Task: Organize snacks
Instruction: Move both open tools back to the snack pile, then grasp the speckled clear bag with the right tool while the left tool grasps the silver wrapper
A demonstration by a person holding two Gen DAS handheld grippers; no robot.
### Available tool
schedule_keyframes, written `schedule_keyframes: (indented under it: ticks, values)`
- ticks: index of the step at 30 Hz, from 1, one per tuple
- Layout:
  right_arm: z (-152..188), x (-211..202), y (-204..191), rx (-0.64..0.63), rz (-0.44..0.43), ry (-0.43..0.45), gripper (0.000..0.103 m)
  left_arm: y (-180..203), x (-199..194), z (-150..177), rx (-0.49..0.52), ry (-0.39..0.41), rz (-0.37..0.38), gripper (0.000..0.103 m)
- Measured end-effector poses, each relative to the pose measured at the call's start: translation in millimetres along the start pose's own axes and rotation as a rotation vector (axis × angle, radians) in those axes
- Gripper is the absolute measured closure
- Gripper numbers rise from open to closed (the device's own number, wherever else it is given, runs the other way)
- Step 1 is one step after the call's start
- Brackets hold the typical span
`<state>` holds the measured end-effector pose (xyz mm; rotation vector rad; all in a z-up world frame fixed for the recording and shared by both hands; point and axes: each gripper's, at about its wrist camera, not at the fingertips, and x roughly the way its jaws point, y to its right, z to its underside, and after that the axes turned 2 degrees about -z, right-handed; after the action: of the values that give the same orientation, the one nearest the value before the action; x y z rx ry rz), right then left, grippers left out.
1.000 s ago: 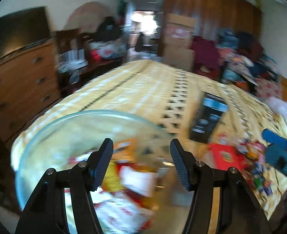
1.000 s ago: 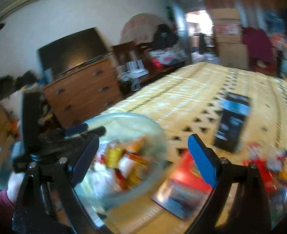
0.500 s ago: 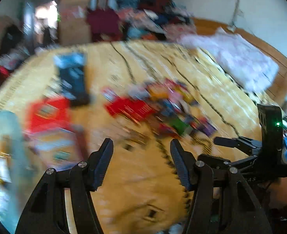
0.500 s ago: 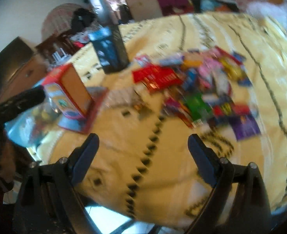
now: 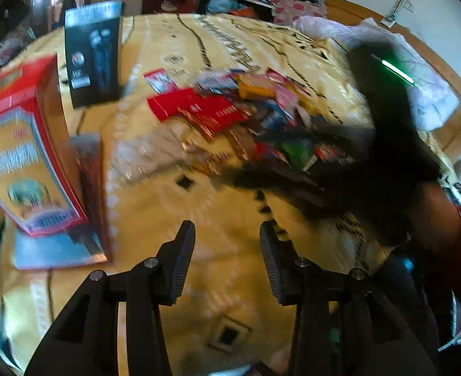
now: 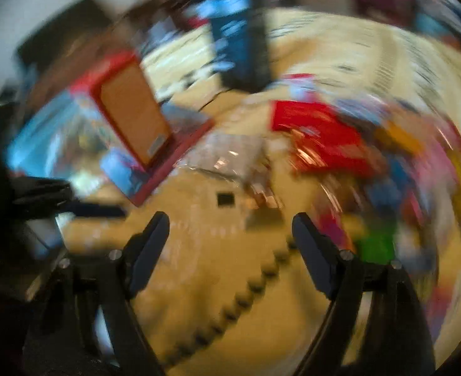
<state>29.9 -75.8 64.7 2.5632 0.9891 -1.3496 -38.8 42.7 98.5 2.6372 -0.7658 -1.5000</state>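
Left gripper [image 5: 227, 235] over bare yellow bedspread [image 5: 218, 206], jaws narrowed, just been closing, nothing between them. Snack pile [image 5: 262, 116] lies beyond its tips, up and to right, well apart. Right gripper [image 6: 230, 228] wider, also just been closing, empty, same bedspread beneath; snack pile [image 6: 387, 156] ahead and to right of its fingers, near right fingertip. Red box [image 5: 20, 144] stands left of pile; black box [image 5: 92, 53] farther back. Right-wrist view heavily blurred.

Glossy foil snack packets [image 5: 255, 109] lay on a matt yellow woven bedspread [image 5: 230, 213]; at nine o'clock stood a printed cardboard box [image 5: 20, 153], its brown side [image 6: 133, 109] matt.
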Motion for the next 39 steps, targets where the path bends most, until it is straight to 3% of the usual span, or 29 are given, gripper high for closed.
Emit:
schedule_keyframes:
  ticks: [5, 9, 11, 15, 17, 20, 22, 28, 30, 33, 37, 39]
  values:
    - [-51.8, 79.6, 1.0, -0.284, -0.053, -0.234, 0.016, -3.4, 4.1, 17.7, -0.034, -0.054, 0.105, 0.058]
    - [-75.3, 117.7, 4.6, -0.361, -0.095, -0.337, 0.016, -4.8, 8.8, 17.8, -0.025, -0.067, 0.136, 0.056]
    - [-81.0, 134.7, 1.4, -0.406, -0.097, -0.384, 0.005, -7.2, 13.0, 15.0, -0.027, -0.072, 0.157, 0.056]
    - [-83.3, 155.7, -3.6, -0.436, -0.112, -0.431, 0.005, -9.8, 21.9, 11.4, -0.023, -0.083, 0.166, 0.056]
    - [-85.0, 156.7, -2.3, -0.411, -0.110, -0.413, 0.011, -9.4, 23.7, 10.3, -0.026, -0.080, 0.171, 0.056]
    - [-83.7, 148.9, -1.7, -0.362, -0.106, -0.369, 0.037, -9.6, 24.2, 10.6, -0.036, -0.077, 0.172, 0.056]
    - [-81.6, 138.5, -2.6, -0.338, -0.092, -0.333, 0.041, -10.2, 24.1, 11.1, -0.036, -0.078, 0.169, 0.056]
    - [-56.1, 75.9, -11.6, -0.217, -0.066, -0.156, 0.043, -7.1, 20.8, 14.5, -0.024, -0.078, 0.157, 0.054]
    - [-39.3, 40.1, -6.1, -0.130, -0.031, -0.079, 0.043, -8.0, 20.8, 16.8, -0.031, -0.076, 0.145, 0.047]
    - [-0.6, -14.3, 10.4, 0.060, 0.067, 0.008, 0.042, -13.1, 27.9, 15.9, -0.059, -0.076, 0.114, 0.047]
    - [68.0, -47.6, 32.6, 0.331, 0.161, 0.019, 0.042, -24.1, 49.6, -5.2, -0.142, -0.068, 0.069, 0.047]
    - [94.0, -54.3, 40.0, 0.410, 0.157, 0.010, 0.042, -26.8, 58.5, -20.8, -0.177, -0.043, 0.052, 0.047]
